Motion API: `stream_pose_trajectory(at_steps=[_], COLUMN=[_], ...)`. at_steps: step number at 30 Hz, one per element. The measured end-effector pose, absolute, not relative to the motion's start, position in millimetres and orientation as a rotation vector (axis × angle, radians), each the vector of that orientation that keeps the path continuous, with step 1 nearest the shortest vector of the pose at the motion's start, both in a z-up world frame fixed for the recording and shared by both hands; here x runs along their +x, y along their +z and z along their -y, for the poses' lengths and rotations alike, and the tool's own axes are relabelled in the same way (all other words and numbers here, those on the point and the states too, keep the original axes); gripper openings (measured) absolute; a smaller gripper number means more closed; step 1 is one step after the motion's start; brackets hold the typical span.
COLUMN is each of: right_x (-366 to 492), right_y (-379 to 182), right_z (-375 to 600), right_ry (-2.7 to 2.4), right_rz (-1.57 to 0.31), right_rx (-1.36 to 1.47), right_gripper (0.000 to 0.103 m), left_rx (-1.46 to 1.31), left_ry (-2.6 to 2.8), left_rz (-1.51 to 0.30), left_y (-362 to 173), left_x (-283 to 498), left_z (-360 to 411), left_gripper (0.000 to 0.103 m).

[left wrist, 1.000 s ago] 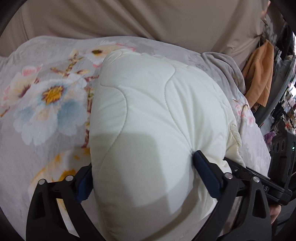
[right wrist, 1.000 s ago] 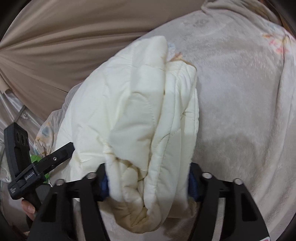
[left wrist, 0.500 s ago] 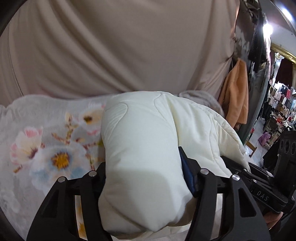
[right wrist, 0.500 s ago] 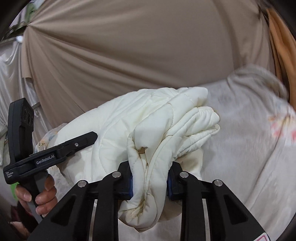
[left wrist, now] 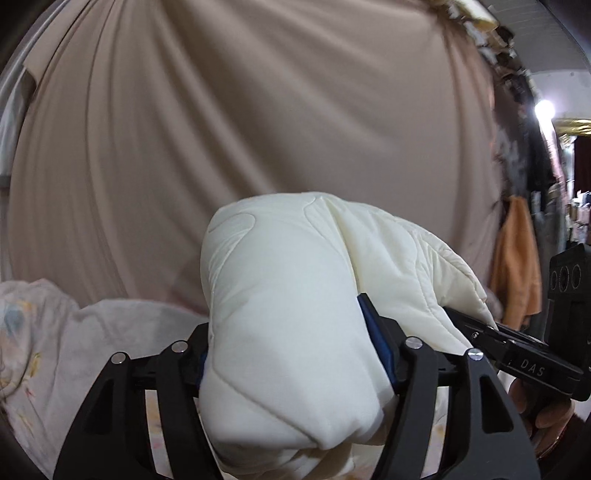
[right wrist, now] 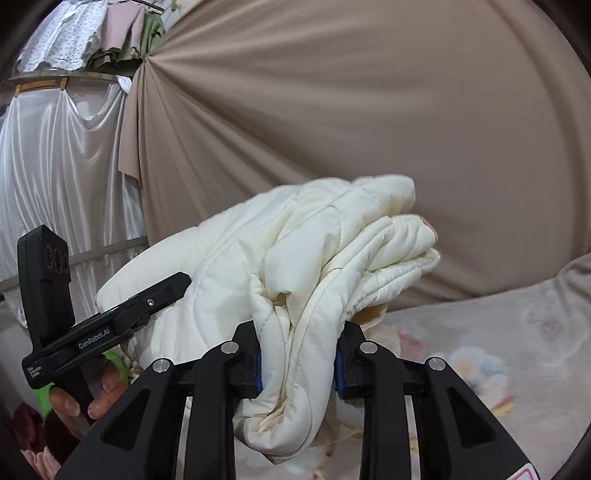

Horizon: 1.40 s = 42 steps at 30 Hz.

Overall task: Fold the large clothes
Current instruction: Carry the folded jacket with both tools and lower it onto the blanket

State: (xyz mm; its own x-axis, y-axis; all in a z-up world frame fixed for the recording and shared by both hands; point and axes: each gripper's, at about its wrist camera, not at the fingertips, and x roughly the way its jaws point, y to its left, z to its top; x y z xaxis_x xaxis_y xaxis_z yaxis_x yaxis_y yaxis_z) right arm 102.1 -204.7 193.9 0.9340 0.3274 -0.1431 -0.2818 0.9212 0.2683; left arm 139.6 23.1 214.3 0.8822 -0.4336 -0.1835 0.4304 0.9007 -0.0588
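A folded cream quilted jacket (left wrist: 295, 306) is held in the air between both grippers, above the floral blanket (left wrist: 74, 332). My left gripper (left wrist: 291, 354) is shut on one thick end of the bundle. My right gripper (right wrist: 299, 365) is shut on the other end, where the layered edges of the jacket (right wrist: 332, 258) fan out forward. The right gripper also shows in the left wrist view (left wrist: 517, 354) at the right edge. The left gripper shows in the right wrist view (right wrist: 110, 328) at the left, gripping the jacket's far side.
A beige draped curtain (right wrist: 351, 110) fills the background. The blanket-covered bed (right wrist: 498, 332) lies below. An orange garment (left wrist: 517, 258) hangs at the right. White satin fabric (right wrist: 55, 166) and hanging clothes (right wrist: 110, 33) are at the left.
Both grippers have lifted the folded jacket off the blanket and tilted up, so the curtain now fills most of both views. The grip on the jacket has tightened.
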Motion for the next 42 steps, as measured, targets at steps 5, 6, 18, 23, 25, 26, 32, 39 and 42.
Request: stream_pose_trajectory(at_steps=[5,6,18,23,25,26,32,39,42], right_x=[207,226,169,173,185,194,227,219,191], right_y=[82,41,43,89,93,89,27,32,57], right_z=[186,183,184,155,137,126,137,144,137], right_ry=[0.309,0.294,0.160,0.166,0.180,0.162,0.065,0.085,0.143], right_rz=[-0.499,-0.617,-0.582,-0.537,-0.539,-0.558,-0.712,-0.711,-0.680], right_rx=[0.351,0.380,0.303,0.188,0.120,0.084,0.109,0.177,0.187], right_gripper=[0.039,0.039,0.058,0.000,0.000,0.000,0.000,0.000,0.000], left_rx=[-0.036,-0.052,-0.003,-0.071,-0.052,-0.026,-0.024,-0.014,0.008], left_ry=[-0.333,-0.300,-0.274,-0.250,-0.218,-0.191,-0.181,-0.133,-0.117], left_rz=[-0.525,-0.628,-0.495,-0.515,-0.549,-0.577,-0.710,-0.693,-0.678], left_y=[100,66,77,107,101,93,39,36,41], left_x=[235,252,205,205,212,219,233,223,215], left_z=[-47,-53,-94,-88,-79,-74,-65,-65,-64], left_gripper=[0.073,0.087,0.092,0.092,0.092,0.092,0.094,0.094,0.094])
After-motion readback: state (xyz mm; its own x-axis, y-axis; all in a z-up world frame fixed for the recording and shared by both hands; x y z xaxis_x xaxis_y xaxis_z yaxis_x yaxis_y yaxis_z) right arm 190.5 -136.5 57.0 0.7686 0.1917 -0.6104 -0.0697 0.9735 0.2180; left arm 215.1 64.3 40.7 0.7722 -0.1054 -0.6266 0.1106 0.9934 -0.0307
